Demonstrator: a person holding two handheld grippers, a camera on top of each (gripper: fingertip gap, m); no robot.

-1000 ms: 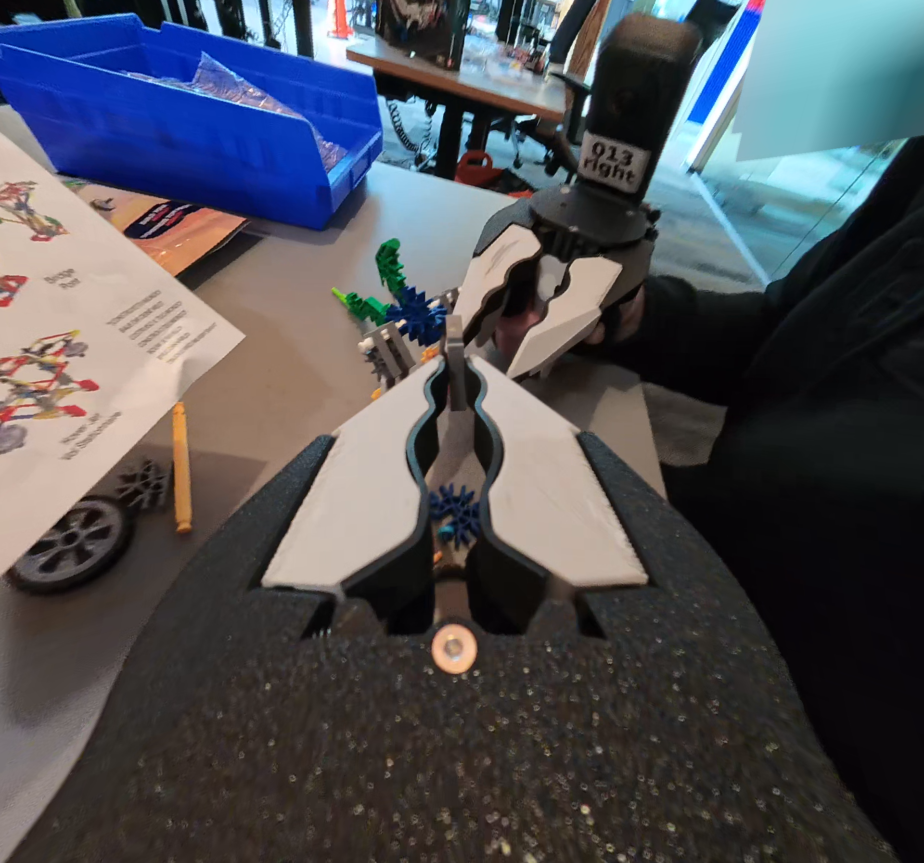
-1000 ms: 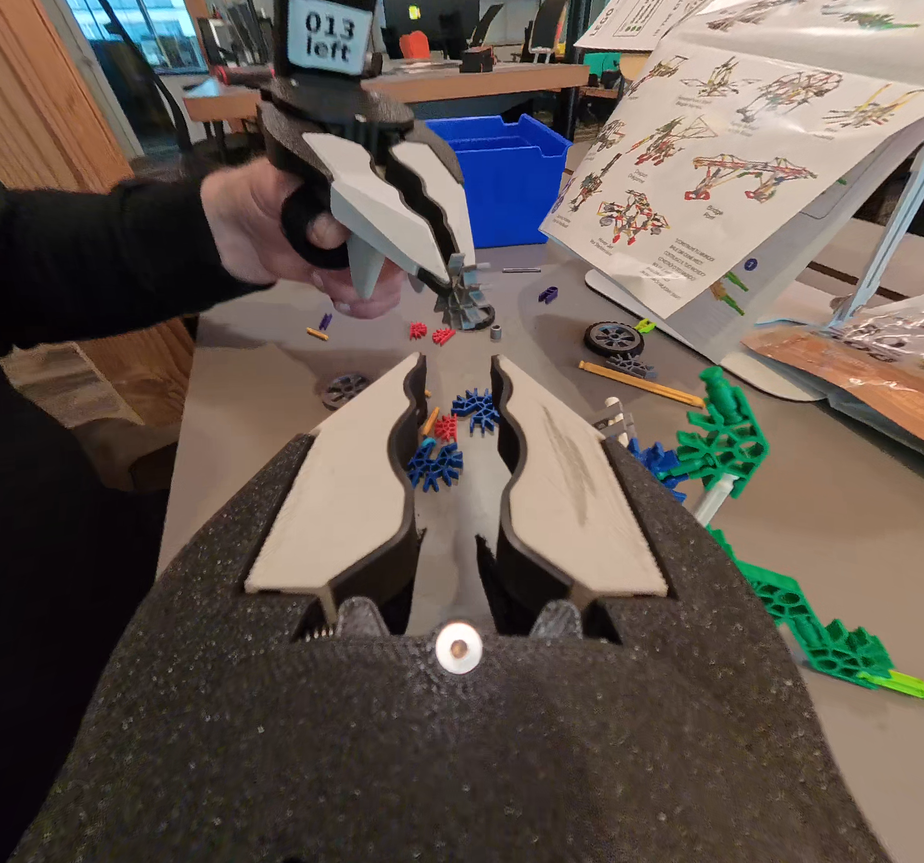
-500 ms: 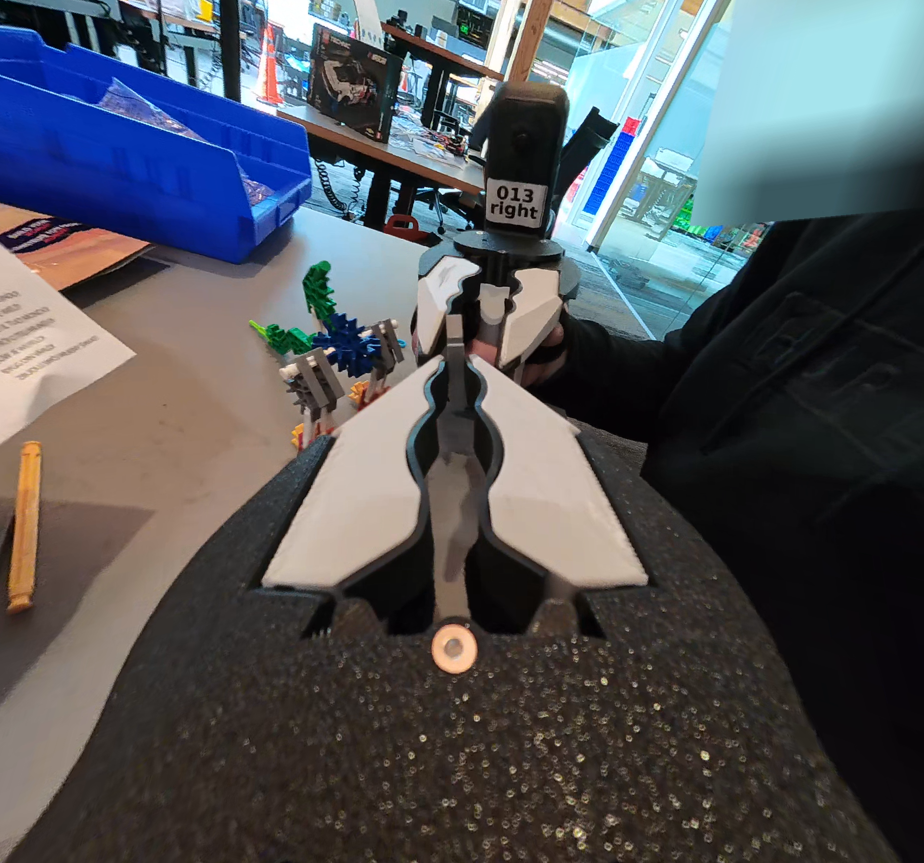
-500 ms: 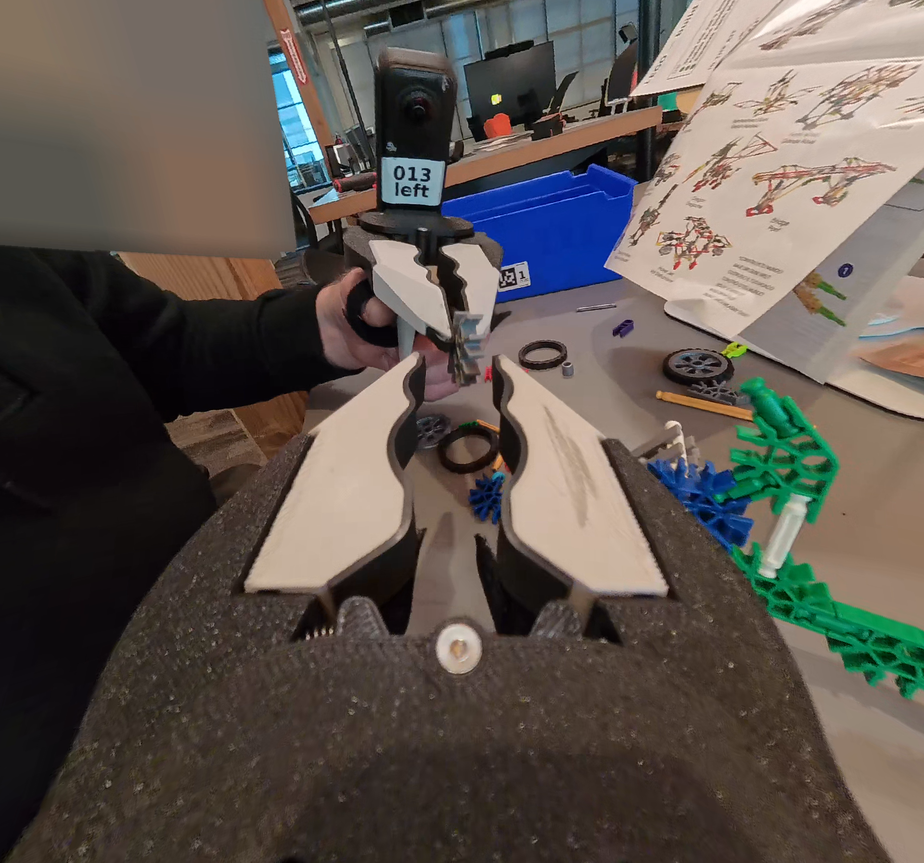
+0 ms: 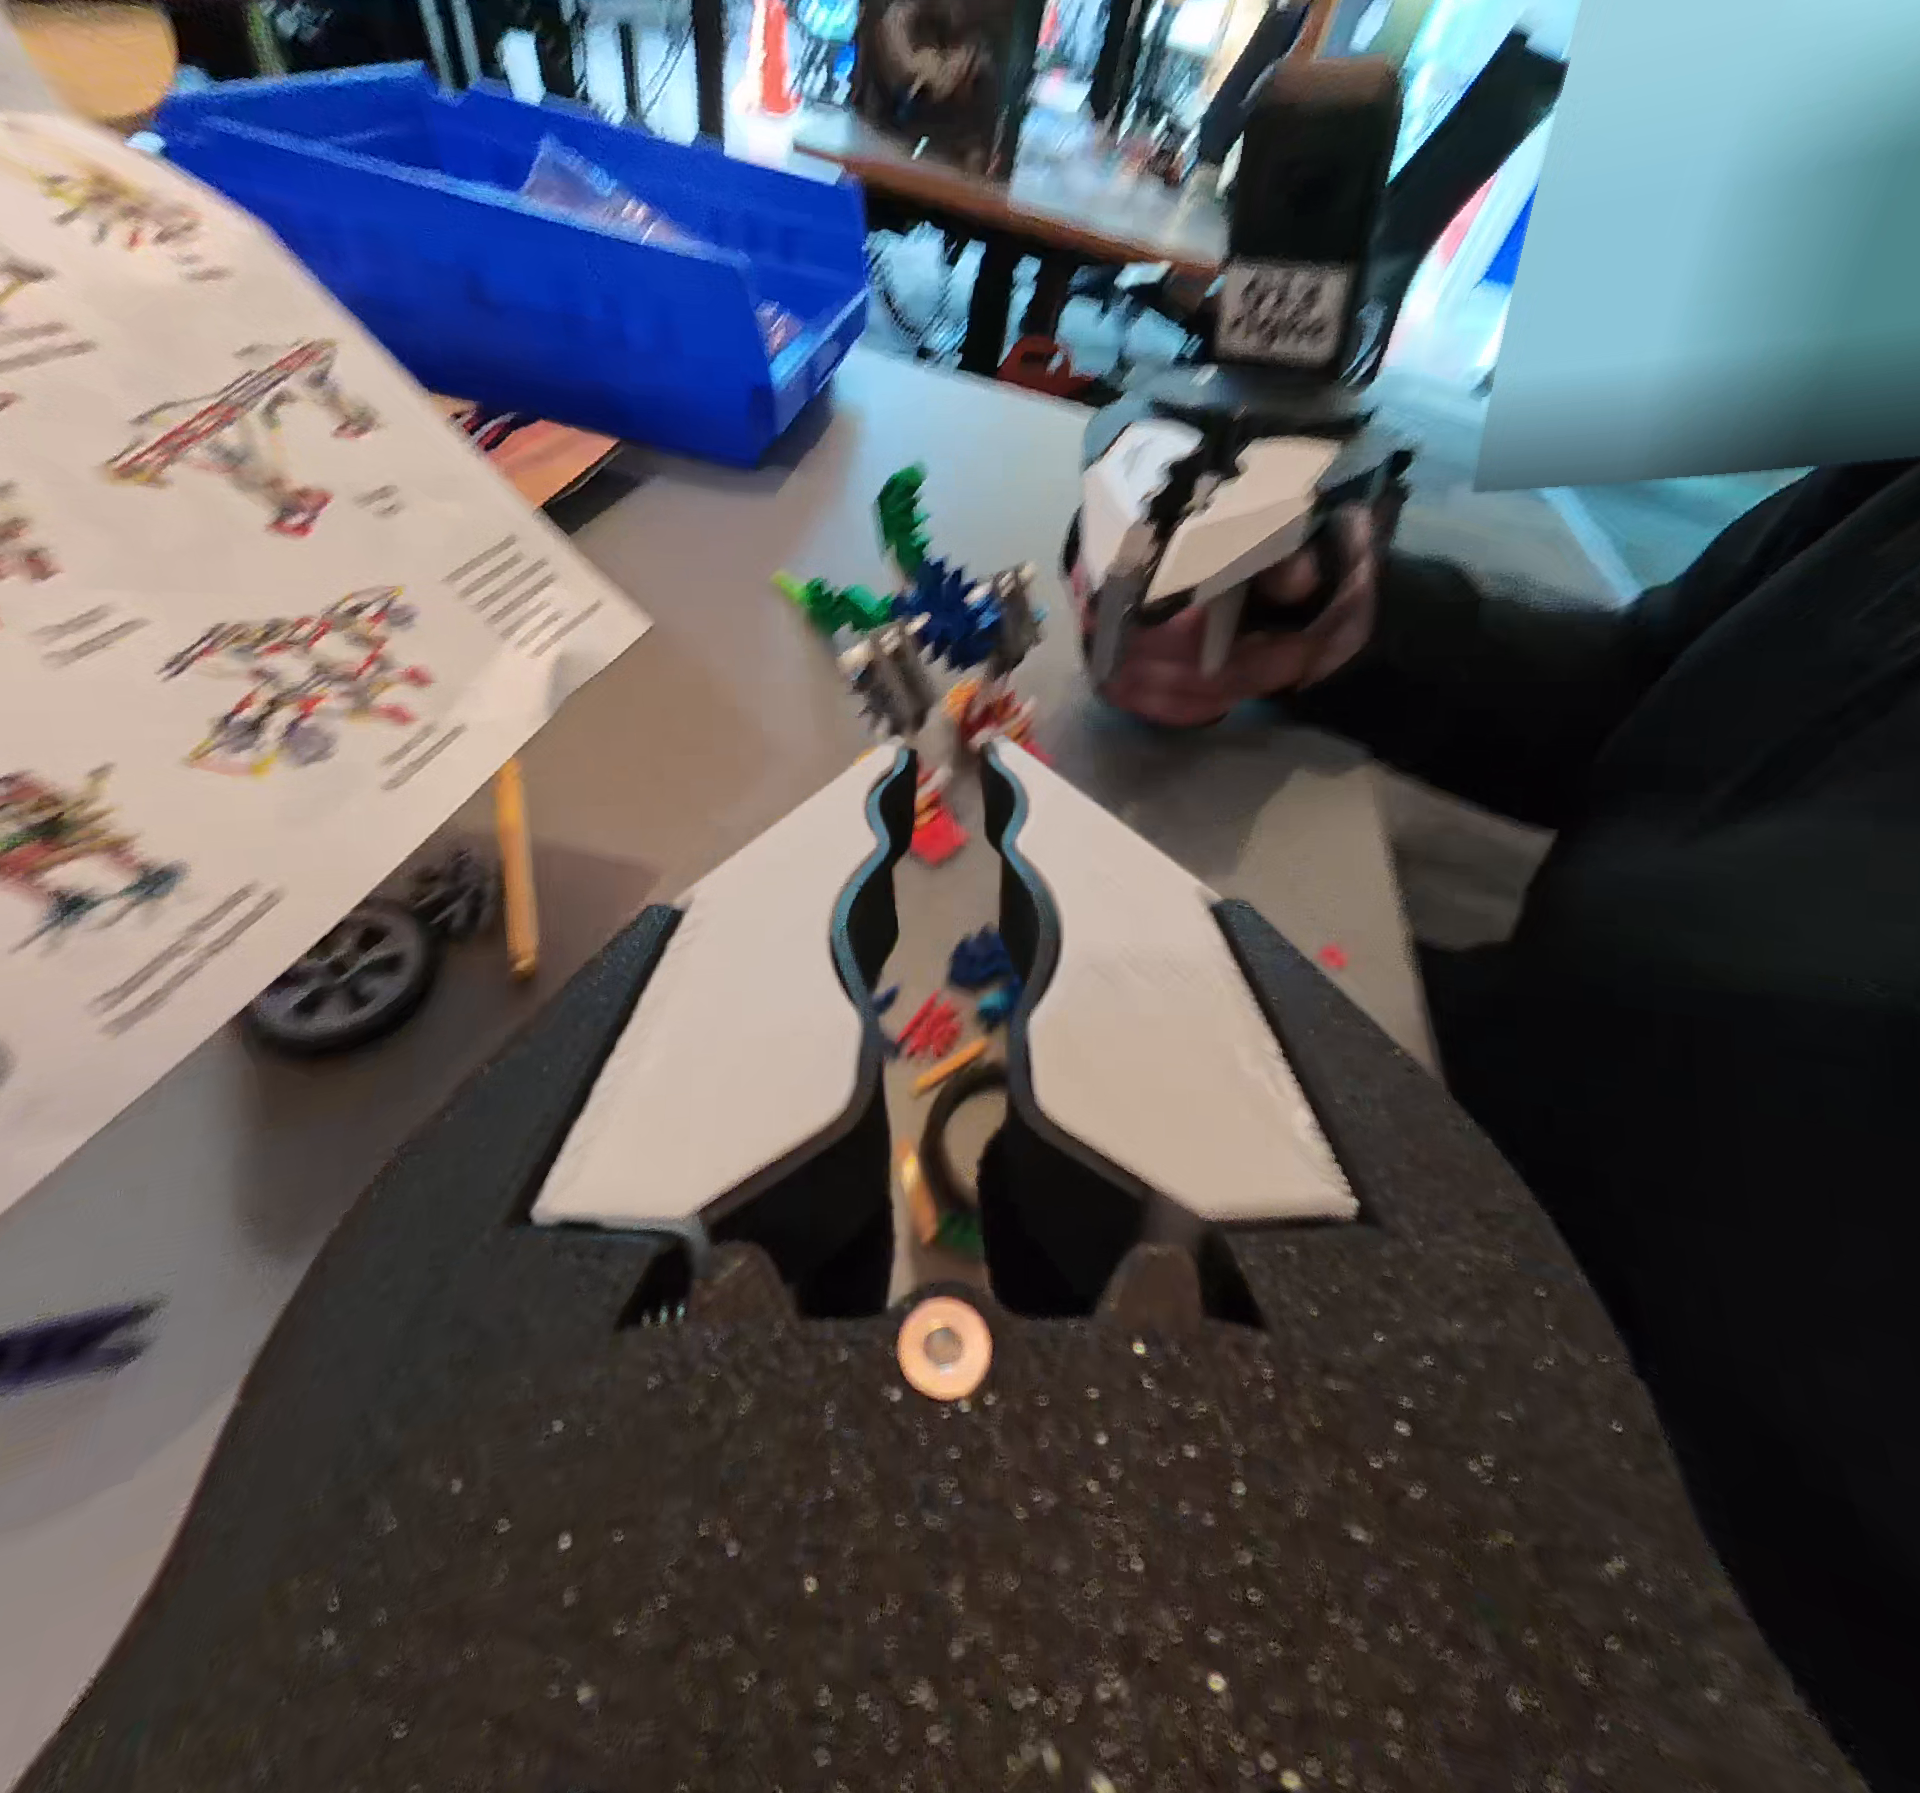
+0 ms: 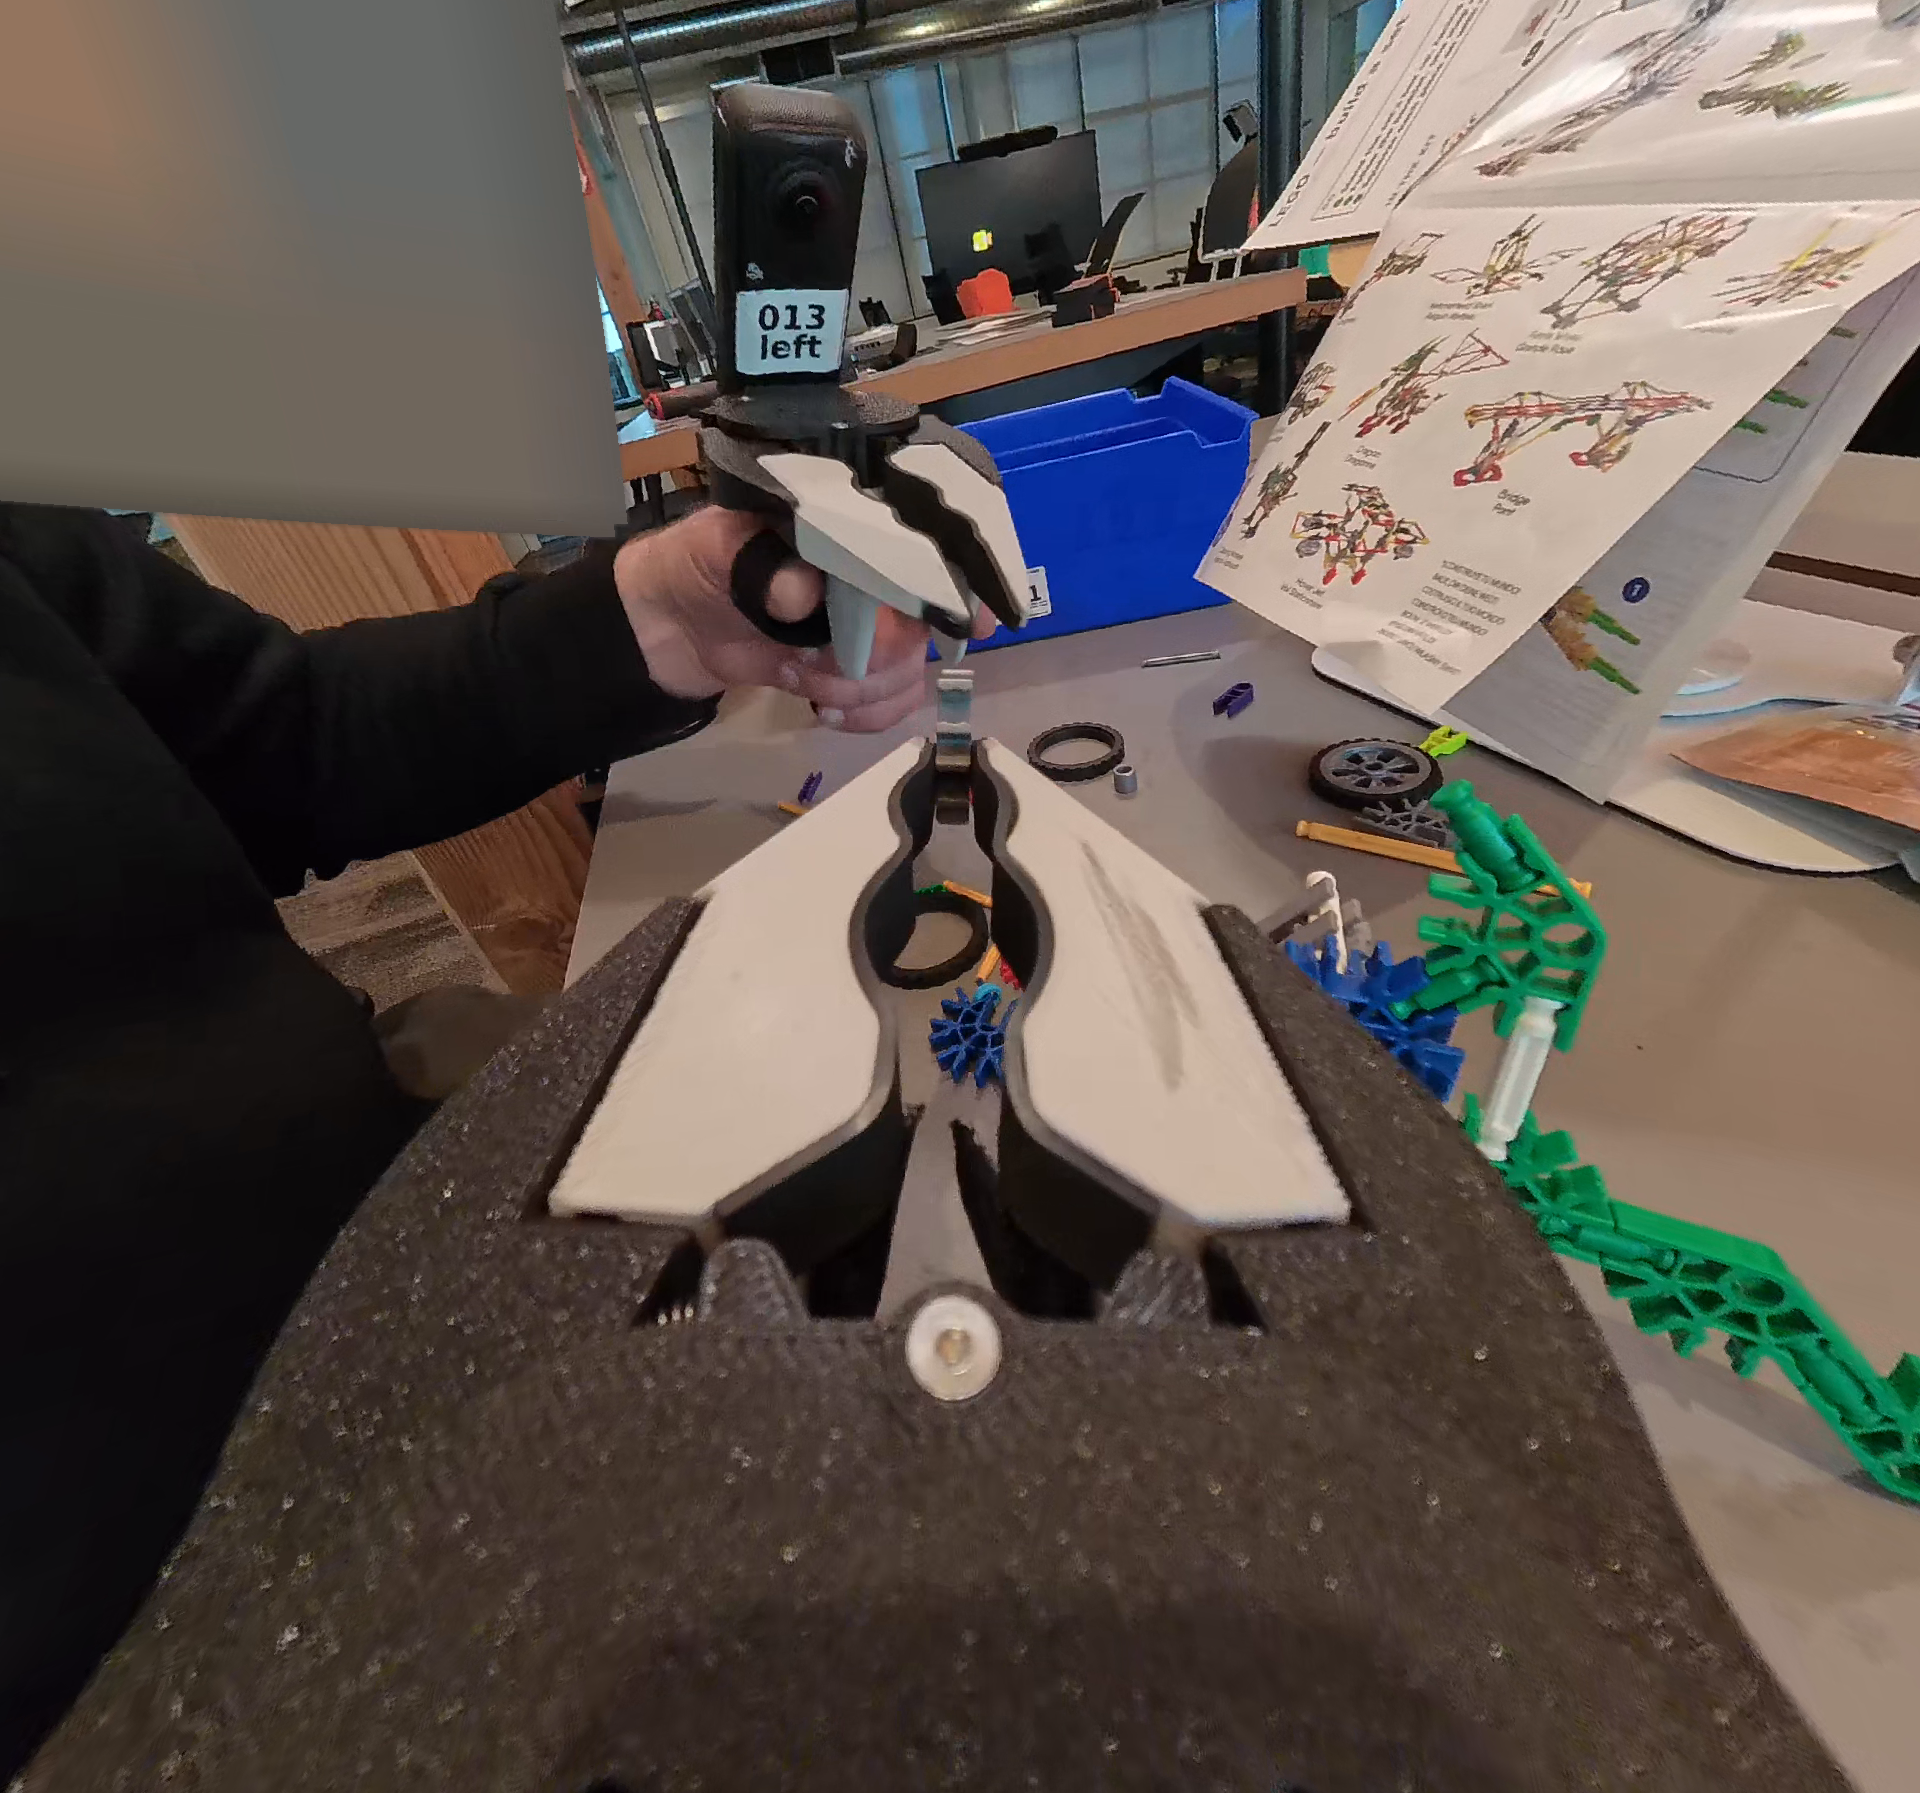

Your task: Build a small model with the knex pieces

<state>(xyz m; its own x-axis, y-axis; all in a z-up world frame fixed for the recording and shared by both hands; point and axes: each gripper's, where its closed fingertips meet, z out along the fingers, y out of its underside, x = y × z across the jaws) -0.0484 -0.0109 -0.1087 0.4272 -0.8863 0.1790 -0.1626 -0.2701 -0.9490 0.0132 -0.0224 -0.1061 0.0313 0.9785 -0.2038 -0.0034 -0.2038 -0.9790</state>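
My right gripper (image 6: 953,756) is shut on a small grey connector (image 6: 954,704) that sticks up past its tips. My left gripper (image 5: 943,761) is slightly open and holds nothing. It also shows in the right wrist view (image 6: 961,616), just above and beyond the connector, not touching it. In the left wrist view the right gripper (image 5: 1164,621) is blurred, to the right of a part-built model (image 5: 935,611) of green, blue and grey pieces. That model lies to the right in the right wrist view (image 6: 1496,954). Loose small pieces (image 5: 935,1016) lie on the table under the left gripper.
A blue bin (image 5: 499,289) stands at the back of the grey table (image 5: 675,704). A propped instruction sheet (image 6: 1558,393) stands on the right. A wheel (image 6: 1371,772), black tyre rings (image 6: 1075,751), a yellow rod (image 5: 516,870) and a blue connector (image 6: 971,1031) lie about. A person's dark sleeve (image 6: 364,704) is on the left. One gripper's finger ends stand about 7 cm off the other's.
The grey connector has passed from my left gripper to my right. The right gripper has shut on it; the left has opened and drawn back.
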